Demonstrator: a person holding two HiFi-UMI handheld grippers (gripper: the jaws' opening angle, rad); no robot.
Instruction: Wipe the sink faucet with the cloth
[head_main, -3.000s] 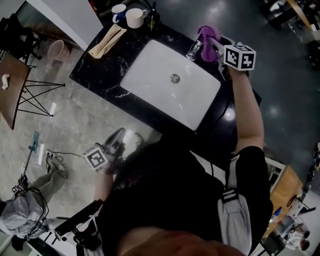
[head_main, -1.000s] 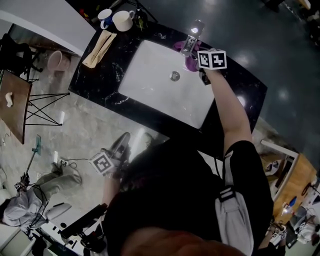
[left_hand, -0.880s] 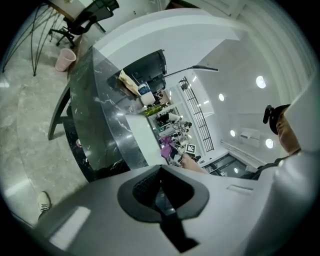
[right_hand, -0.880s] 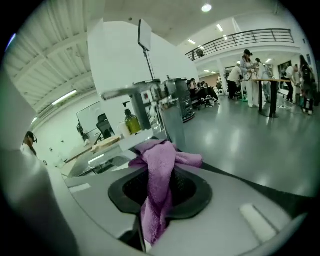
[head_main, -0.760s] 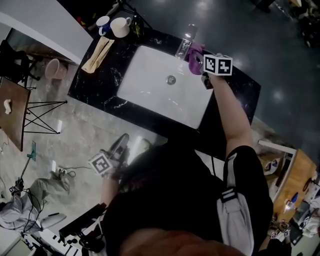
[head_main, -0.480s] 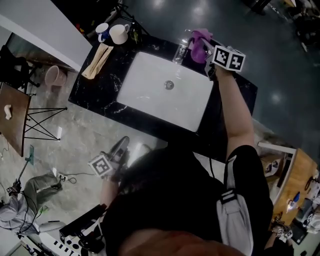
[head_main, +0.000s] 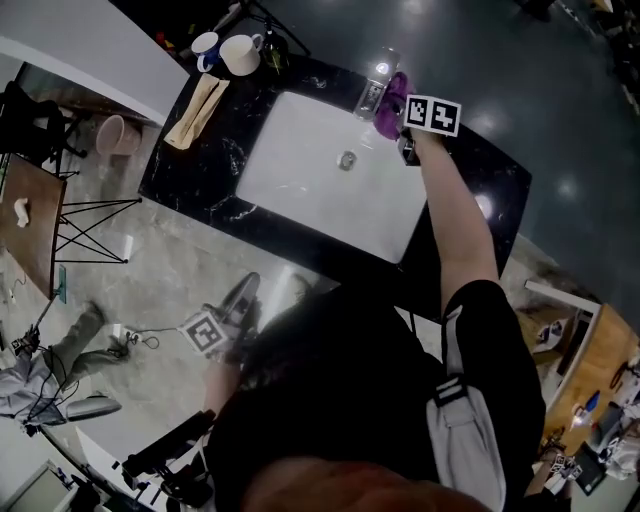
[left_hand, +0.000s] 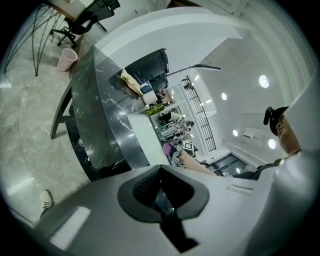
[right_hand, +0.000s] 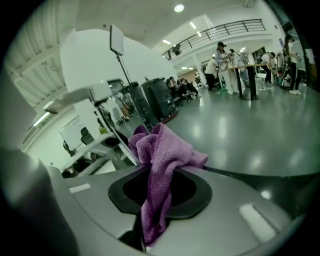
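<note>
surface: black marble desk (head_main: 205, 150) with a white rectangular sink (head_main: 300, 190) set in it.
cloth: purple microfibre cloth (right_hand: 162, 150), bunched against the chrome faucet (head_main: 372, 92) at the sink's far rim.
right tool (right_hand: 159, 175): clamped on the cloth, which spills out above its jaws.
left tool (left_hand: 161, 192): jaws together, empty, held low and well apart from the desk.
risk: the loose bunch may slip from the grip or snag on the spout if dragged hard; bare tool tips could then scrape the chrome.
count: one faucet, one purple cloth, one sink, two tools, two ceramic mugs (head_main: 243, 55), one beige folded towel (head_main: 197, 92).
</note>
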